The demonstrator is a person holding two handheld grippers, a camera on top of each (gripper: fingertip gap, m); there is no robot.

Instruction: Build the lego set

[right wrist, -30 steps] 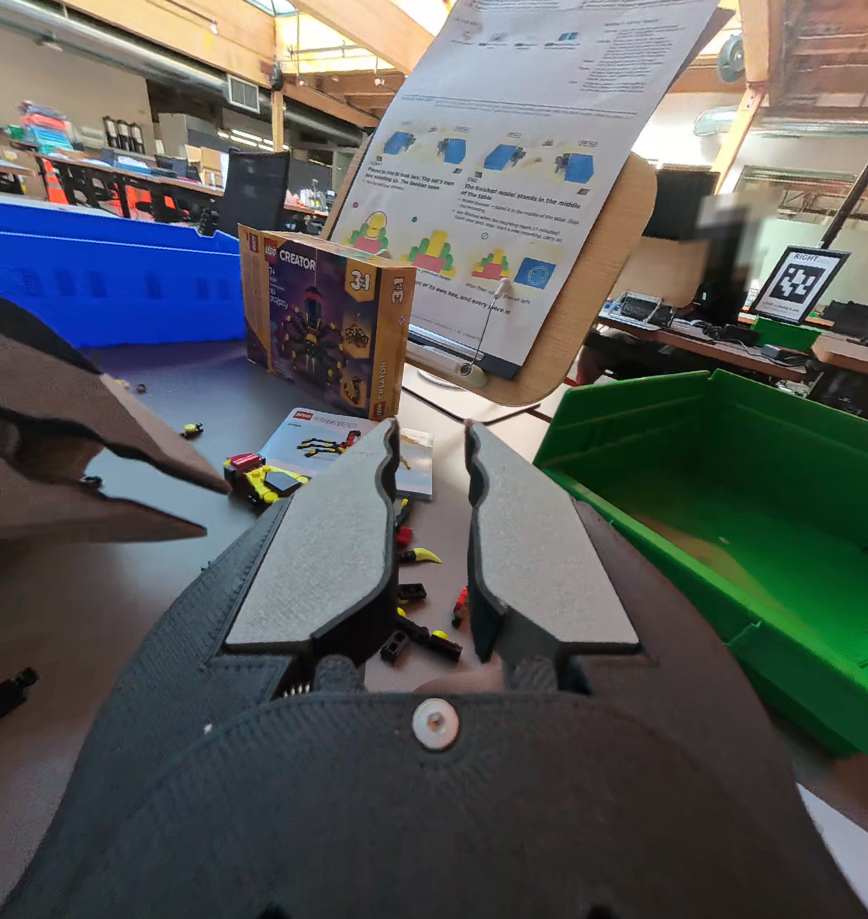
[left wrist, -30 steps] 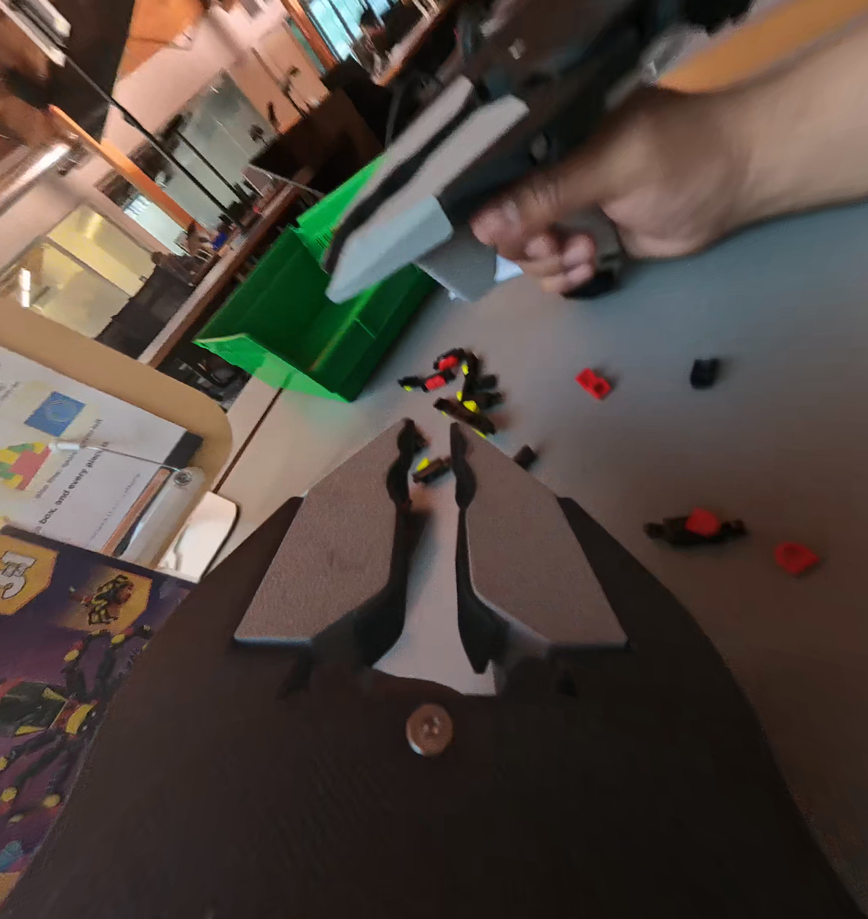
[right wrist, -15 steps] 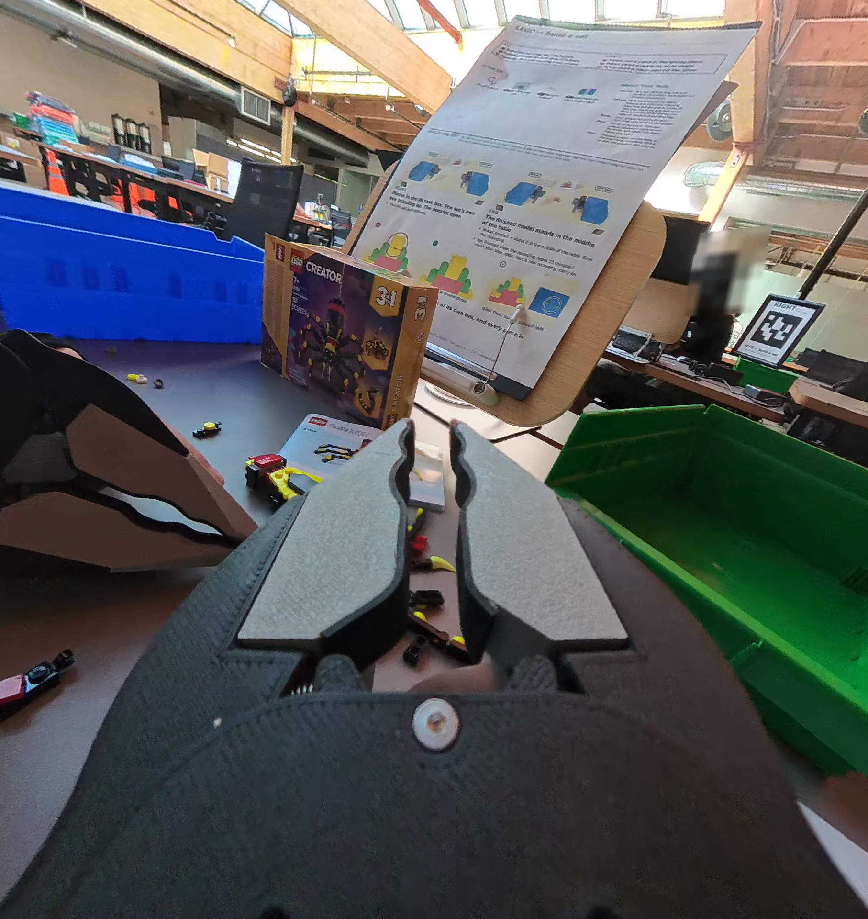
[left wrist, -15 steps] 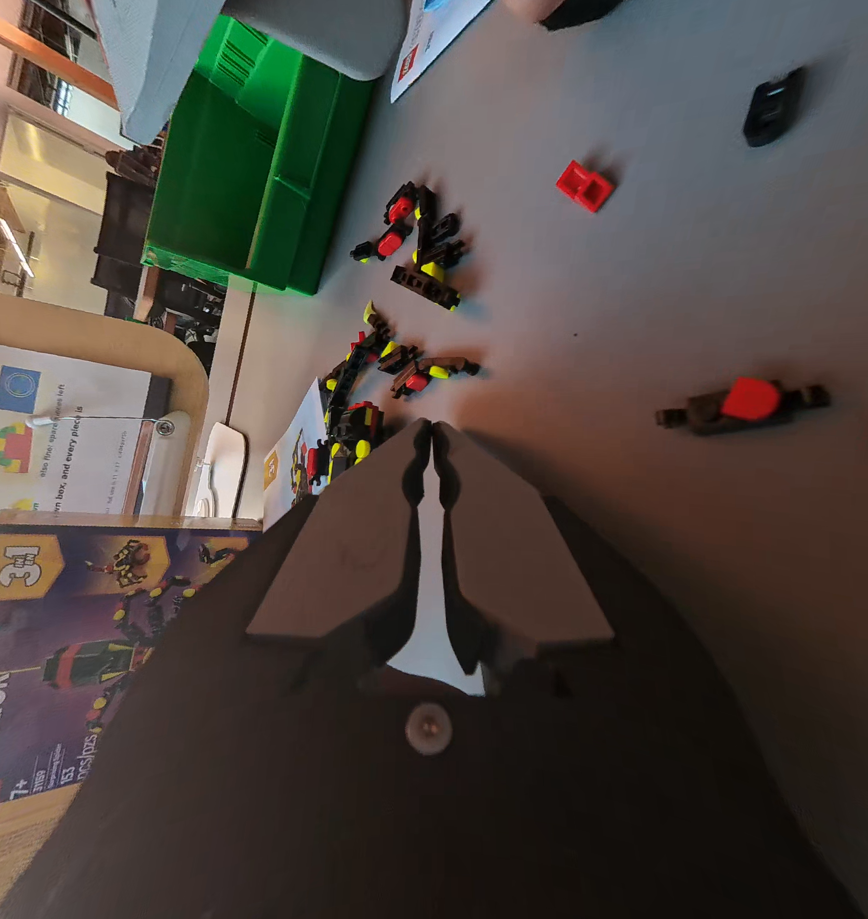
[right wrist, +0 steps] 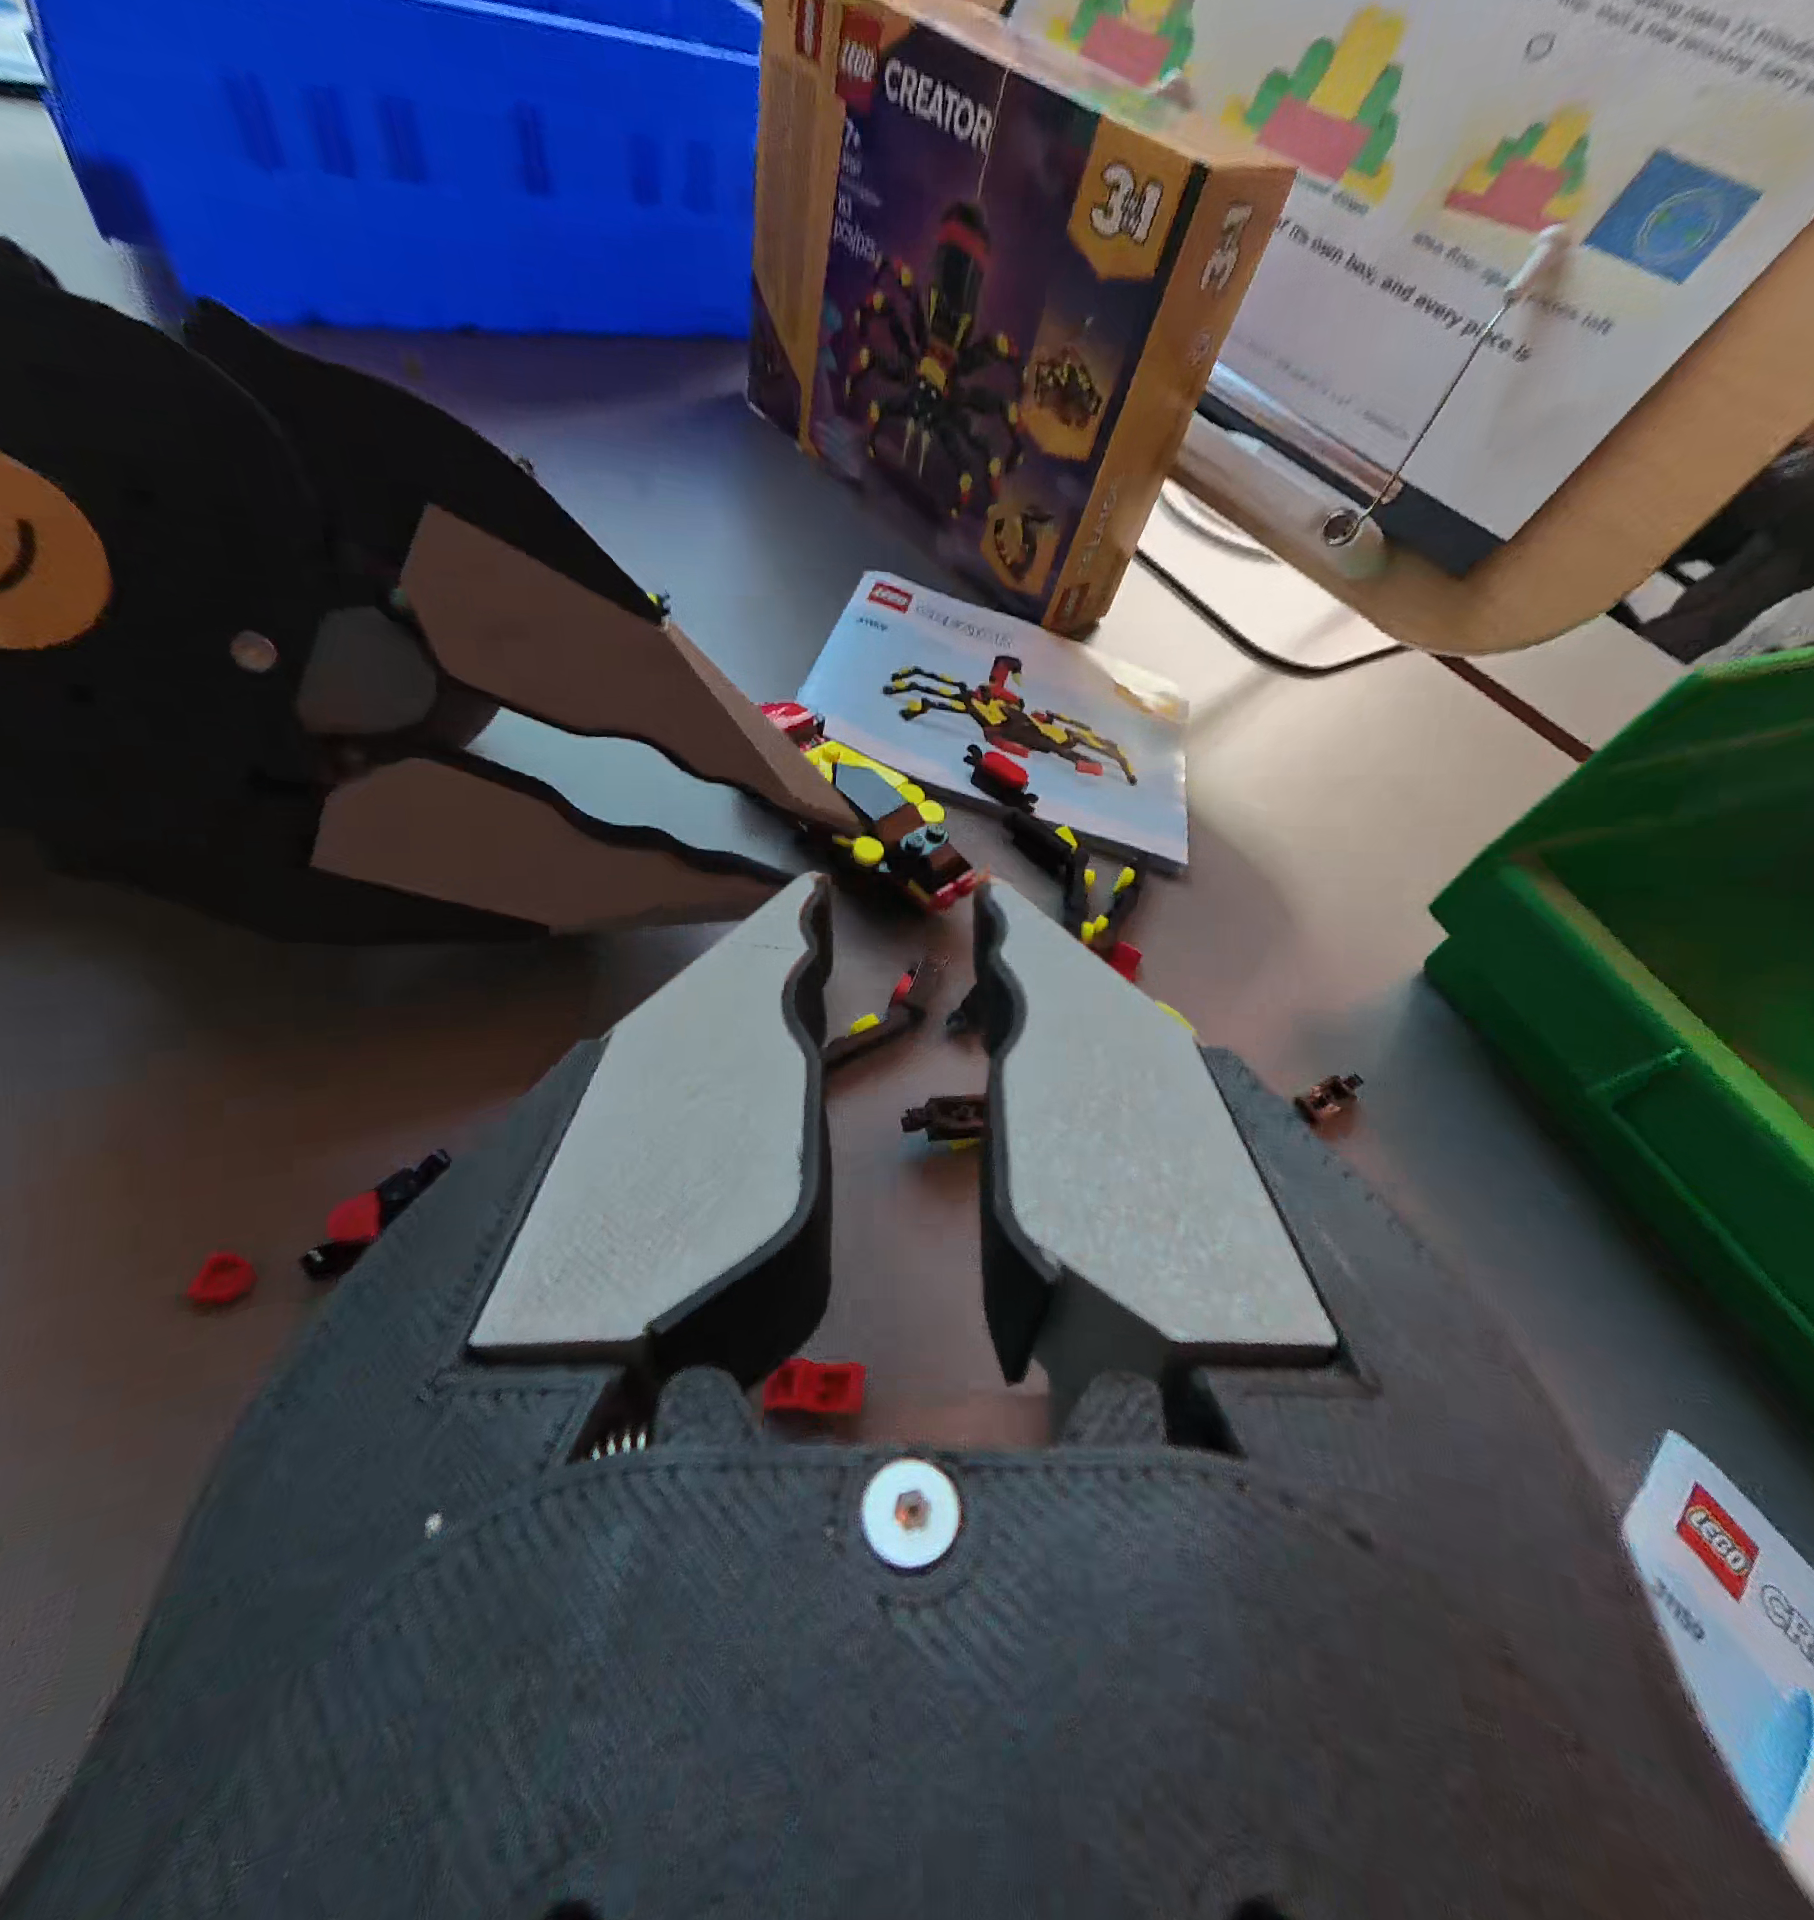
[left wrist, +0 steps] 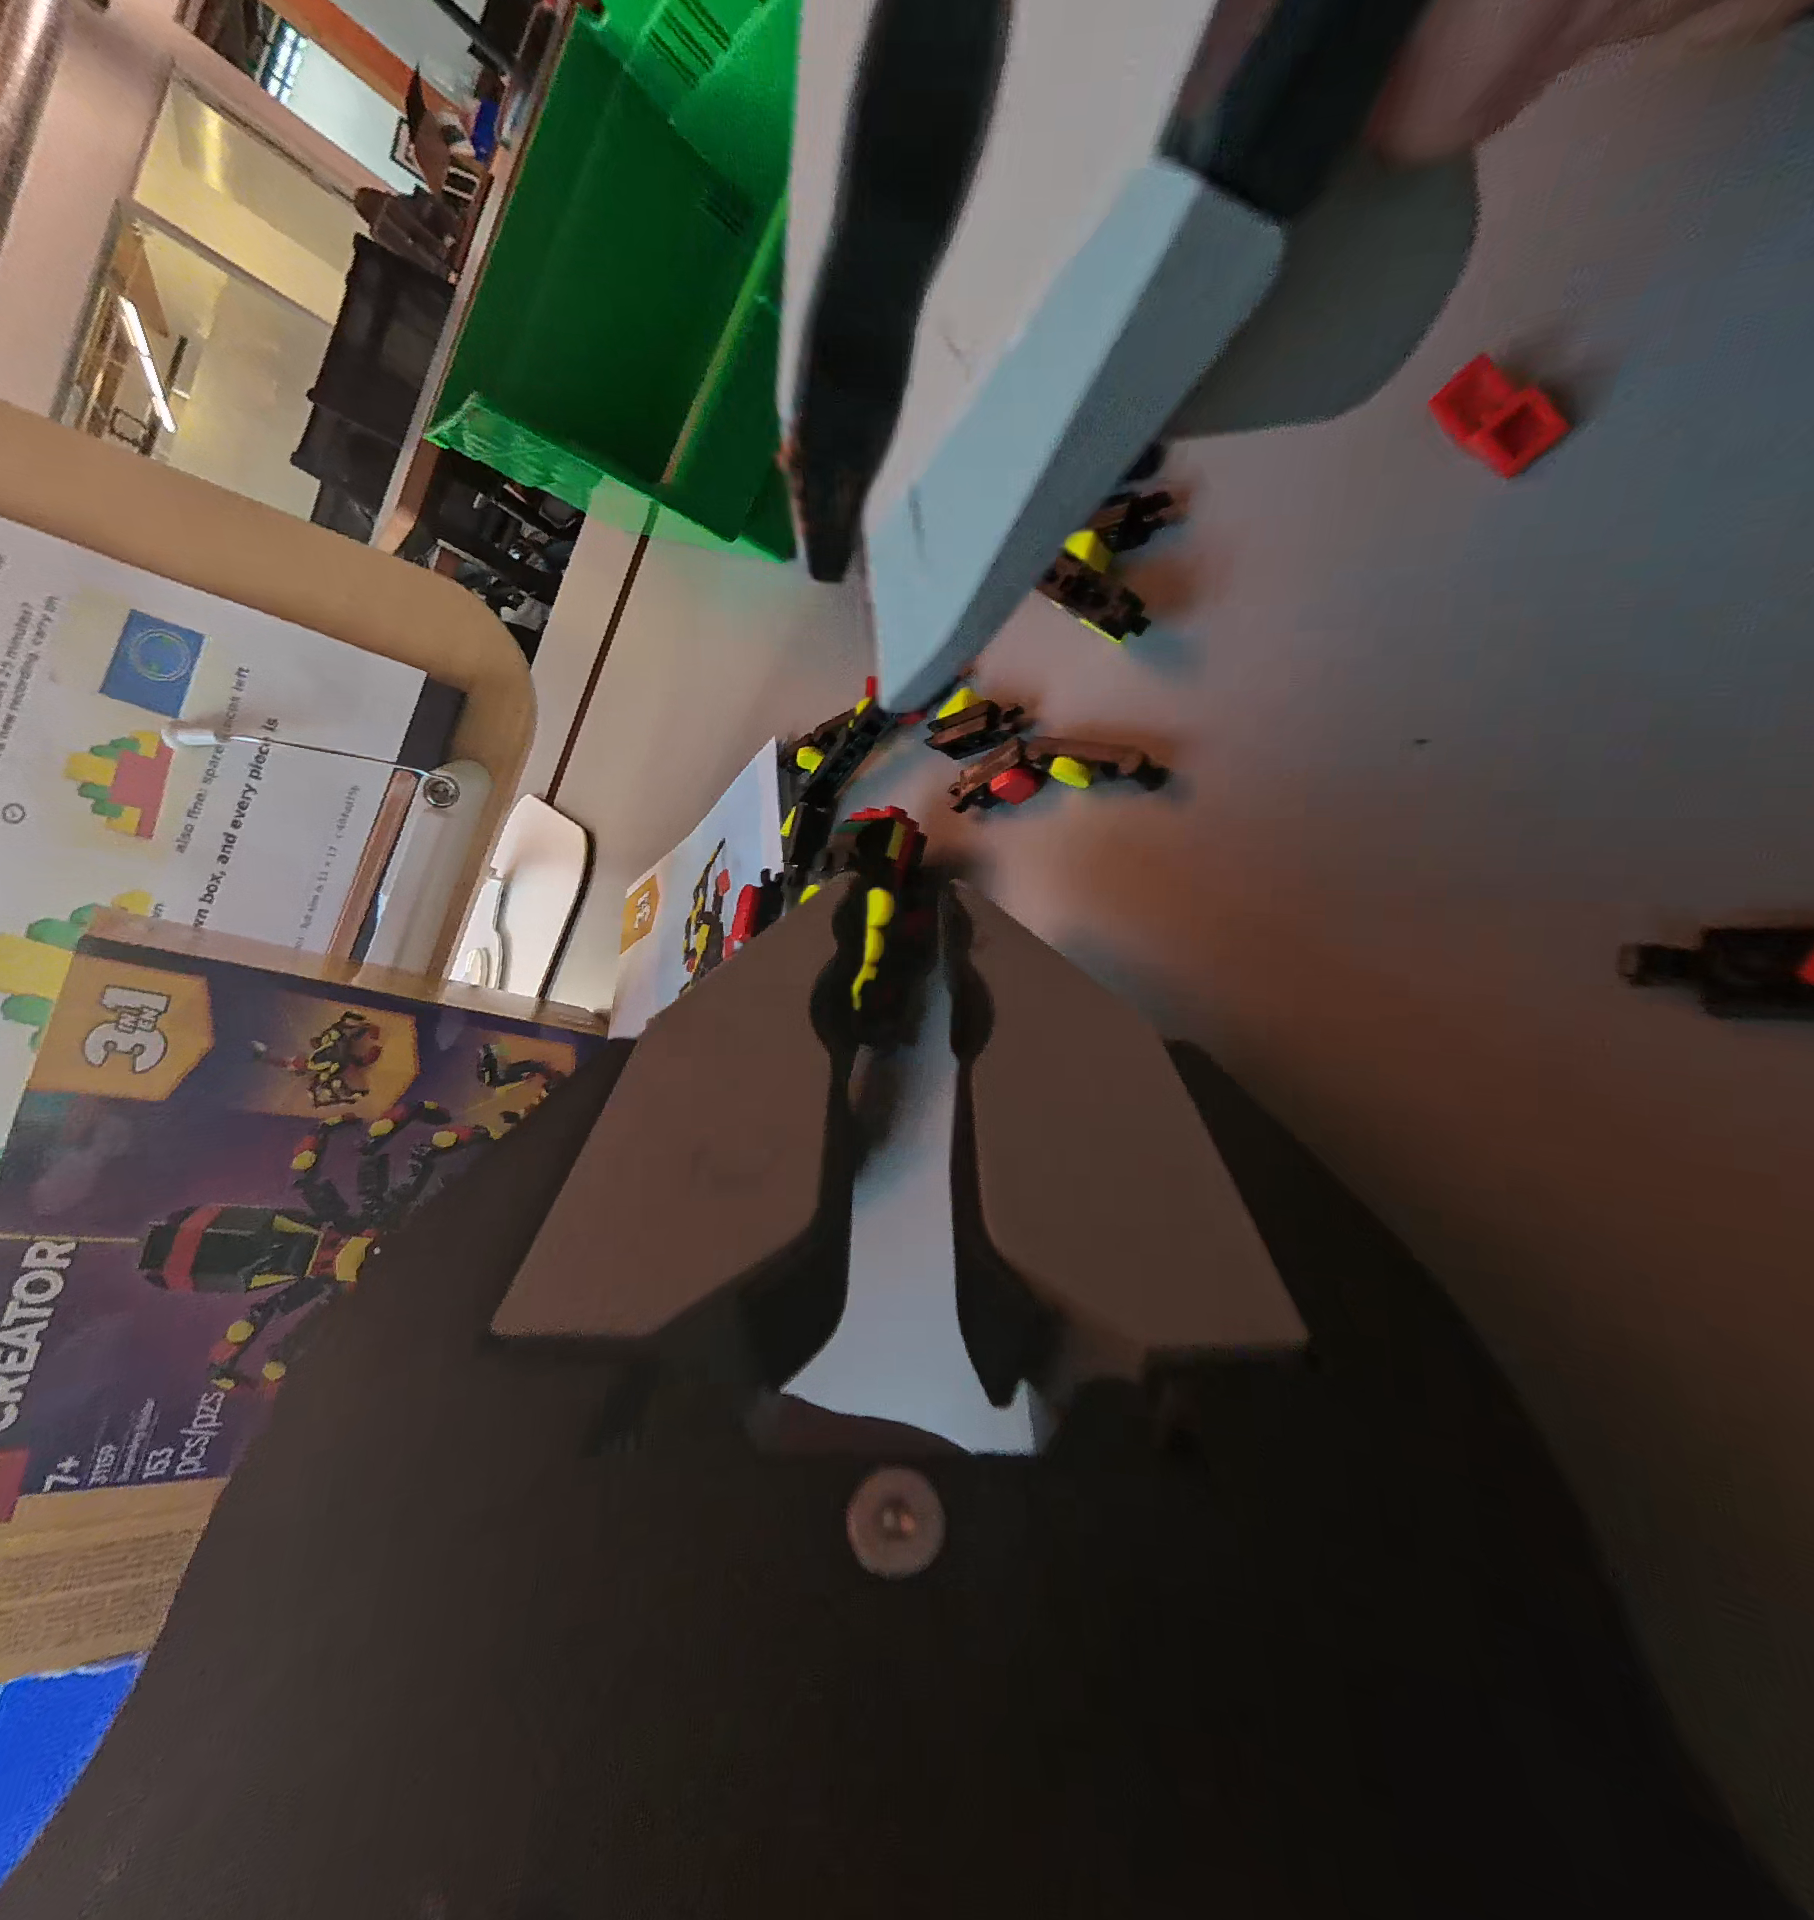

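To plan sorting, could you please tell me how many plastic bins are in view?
2: a green bin at the right, a blue bin at the far left. Others may lie out of view.

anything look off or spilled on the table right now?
Small red, black and yellow toy brick pieces lie scattered loose across the grey table, some on the instruction booklet, while the green bin looks bare. Nothing looks broken. The toy box stands upright.

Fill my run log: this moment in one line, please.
left gripper: around brick body, grip unclear | right gripper: open, bare, just short of it | loose bricks on table
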